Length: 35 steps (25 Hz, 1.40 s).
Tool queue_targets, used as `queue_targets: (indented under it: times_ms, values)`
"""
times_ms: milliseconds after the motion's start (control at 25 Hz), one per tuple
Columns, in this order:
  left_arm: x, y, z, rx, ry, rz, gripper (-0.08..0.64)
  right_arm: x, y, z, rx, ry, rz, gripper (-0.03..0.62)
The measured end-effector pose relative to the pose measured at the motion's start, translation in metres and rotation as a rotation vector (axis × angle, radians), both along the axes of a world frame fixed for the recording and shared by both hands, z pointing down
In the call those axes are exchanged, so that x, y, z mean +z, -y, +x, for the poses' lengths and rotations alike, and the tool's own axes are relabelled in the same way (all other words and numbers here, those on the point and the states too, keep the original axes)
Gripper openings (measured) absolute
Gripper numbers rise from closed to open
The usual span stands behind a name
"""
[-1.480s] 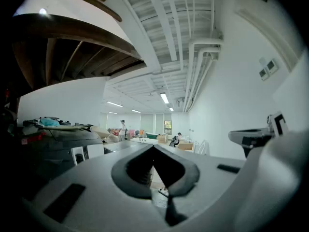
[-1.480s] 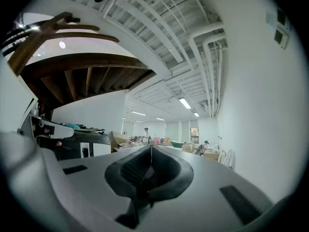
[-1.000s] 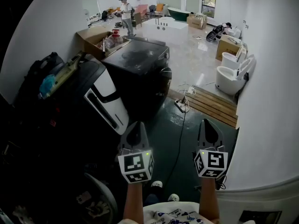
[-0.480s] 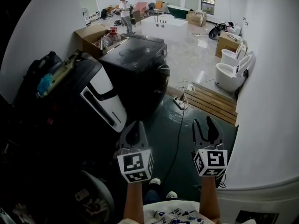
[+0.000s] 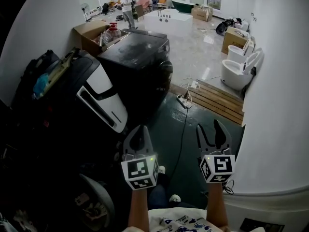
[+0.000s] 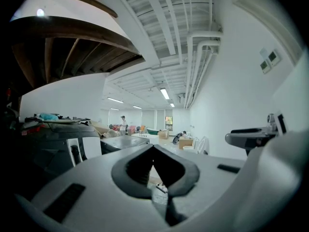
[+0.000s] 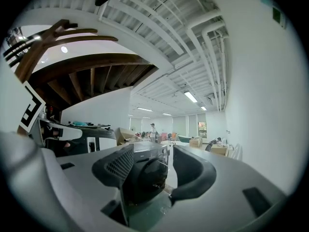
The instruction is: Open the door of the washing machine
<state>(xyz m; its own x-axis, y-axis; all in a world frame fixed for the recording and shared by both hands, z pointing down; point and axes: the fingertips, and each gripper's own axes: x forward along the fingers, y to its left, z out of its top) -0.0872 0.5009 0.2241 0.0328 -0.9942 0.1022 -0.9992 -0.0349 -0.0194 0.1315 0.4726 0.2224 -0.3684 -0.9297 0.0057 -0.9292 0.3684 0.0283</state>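
The black front-loading washing machine (image 5: 140,64) stands ahead on the dark floor. Its round door (image 5: 167,79) faces right and looks closed. Both grippers hover well short of it, pointing roughly level. My left gripper (image 5: 139,129) is shut, its jaws meeting in a point with nothing held. My right gripper (image 5: 208,128) is open; its jaws have just been opening and nothing is between them. In the right gripper view the washing machine (image 7: 153,170) shows in the gap of the right gripper (image 7: 150,161). In the left gripper view the left gripper (image 6: 153,148) is closed.
A black and white appliance (image 5: 99,100) stands at the left, close to the machine. A power strip with its cable (image 5: 185,100) lies on the floor beside a wooden pallet (image 5: 217,103). Toilets (image 5: 236,74) line the white wall on the right. A person (image 5: 126,6) stands far back.
The right gripper's jaws went from shut to wide open. Both grippers shifted slightly forward and down, and the washing machine looks a little nearer in the head view.
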Motion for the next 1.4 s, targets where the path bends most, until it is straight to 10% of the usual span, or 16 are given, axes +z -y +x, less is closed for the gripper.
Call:
queue_targets:
  times_ms: [1400]
  values:
    - [-0.005,0.36,-0.038,0.131,0.02,0.0,0.002,0.0,0.326,-0.045,0.077,0.01,-0.014,0.247]
